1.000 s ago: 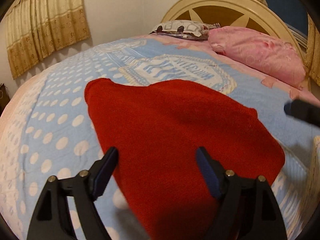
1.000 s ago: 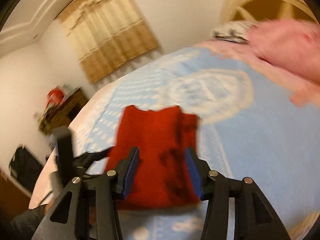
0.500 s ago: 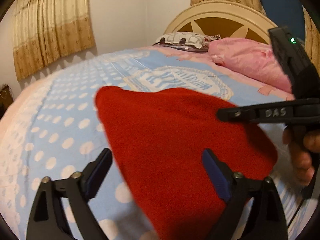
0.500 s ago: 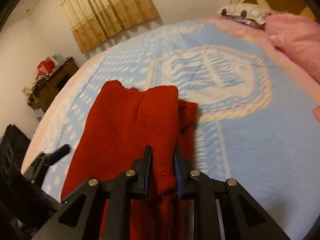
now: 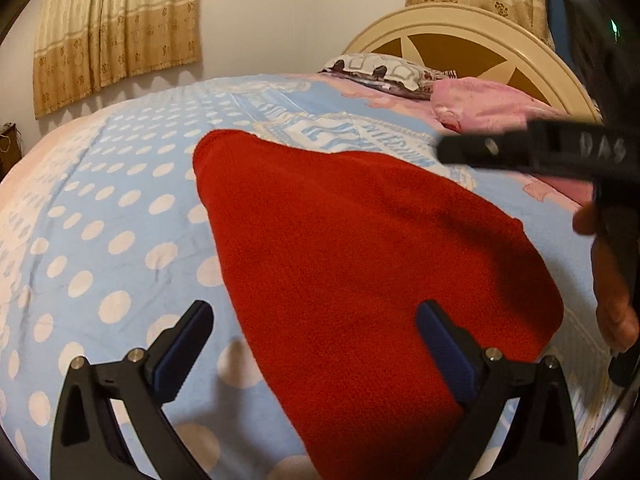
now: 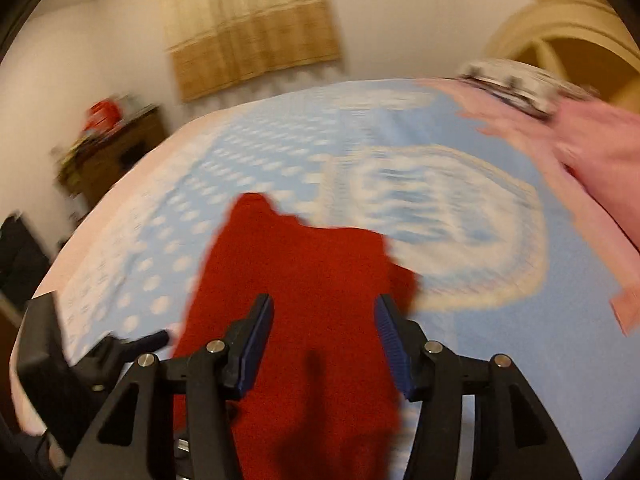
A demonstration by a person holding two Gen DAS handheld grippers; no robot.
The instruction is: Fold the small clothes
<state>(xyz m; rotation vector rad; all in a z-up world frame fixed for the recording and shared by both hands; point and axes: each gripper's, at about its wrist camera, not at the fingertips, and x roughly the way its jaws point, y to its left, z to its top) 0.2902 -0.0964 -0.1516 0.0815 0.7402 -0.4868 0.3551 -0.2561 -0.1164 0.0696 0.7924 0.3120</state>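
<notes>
A red knitted garment (image 5: pixel 360 256) lies flat on the light blue bedspread (image 5: pixel 100 220) and also shows in the blurred right wrist view (image 6: pixel 304 304). My left gripper (image 5: pixel 316 344) is open and empty, hovering over the garment's near left edge. My right gripper (image 6: pixel 324 340) is open and empty, just above the garment's near part. The right gripper's black body (image 5: pixel 536 152) and the hand holding it show at the right of the left wrist view. The left gripper (image 6: pixel 132 344) shows at the lower left of the right wrist view.
A pink pillow (image 5: pixel 492 108) and a patterned pillow (image 5: pixel 384 72) lie by the cream headboard (image 5: pixel 460 36). Beige curtains (image 5: pixel 116 28) hang on the far wall. A dark wooden cabinet (image 6: pixel 116 148) with clutter stands left of the bed.
My right gripper was shut on a fold of the red garment half a second ago; it has let go, opened and lifted. The left gripper stayed open and shifted slightly.
</notes>
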